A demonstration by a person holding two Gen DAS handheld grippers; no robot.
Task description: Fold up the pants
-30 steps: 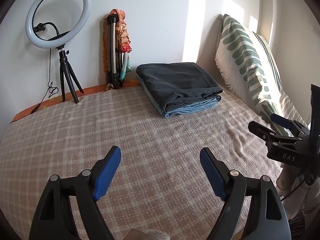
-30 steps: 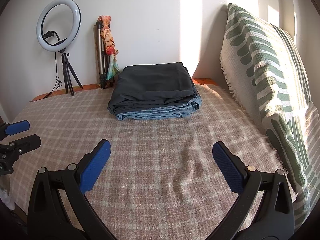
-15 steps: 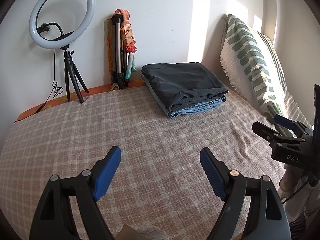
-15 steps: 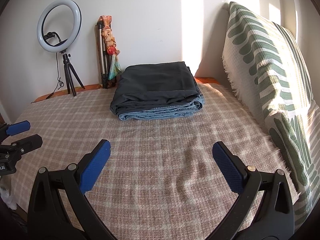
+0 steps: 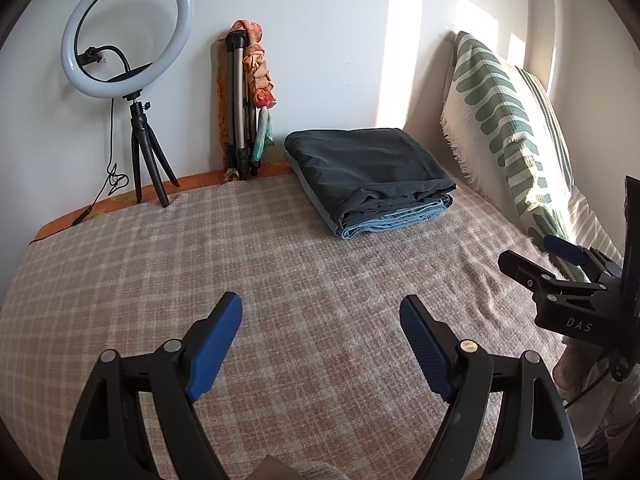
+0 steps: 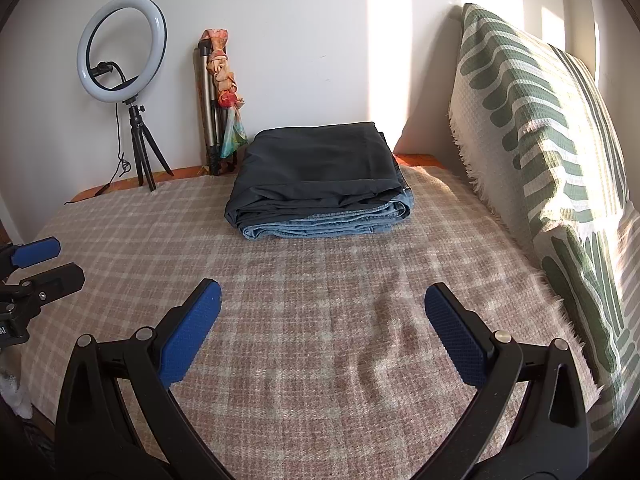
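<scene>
Both the left tool [image 5: 321, 316] and the right tool [image 6: 323, 302] hang wide and empty over the bed [image 6: 320, 280], well short of the folded pants [image 6: 316, 176].

Matt dark cloth pants [image 6: 316, 160] lying on denim jeans [image 6: 332, 226] — rough woven plaid blanket [image 6: 320, 300] showing at 6 o'clock, waffle-knit pillow [image 6: 532, 128] at 3.

Two folded pants, two stands, one pillow on one bed

Dark pants [image 6: 316, 160] lie on blue jeans [image 6: 332, 226]; ring light [image 6: 122, 49] and folded tripod [image 6: 208, 108] stand left of that stack, the green-patterned pillow [image 6: 536, 128] right.
</scene>
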